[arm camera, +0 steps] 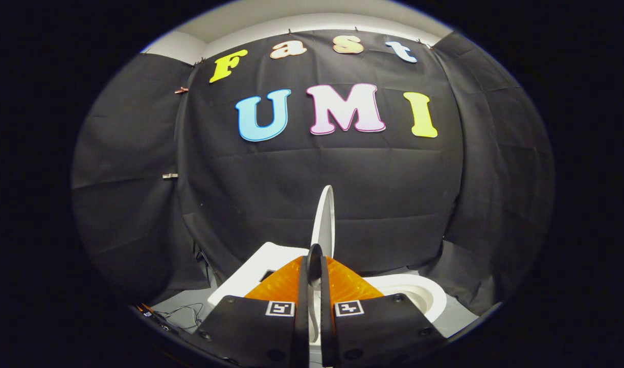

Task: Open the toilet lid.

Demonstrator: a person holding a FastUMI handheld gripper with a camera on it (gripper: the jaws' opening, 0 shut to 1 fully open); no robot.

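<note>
Toilet lid (324, 220) stands raised on edge, almost upright, its thin white rim rising just ahead of the tongs (314, 258). The two fingers are drawn nearly together at their tips, and the lower edge of the lid runs down between them; both appear to press on it. To either side lies the white toilet (419, 296), its bowl rim showing beside the right finger. Beyond hangs the black cloth wall (393, 194).

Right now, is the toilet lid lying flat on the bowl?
No. The lid stands upright, edge-on above the bowl, its lower edge between the nearly closed gripper fingers.
</note>
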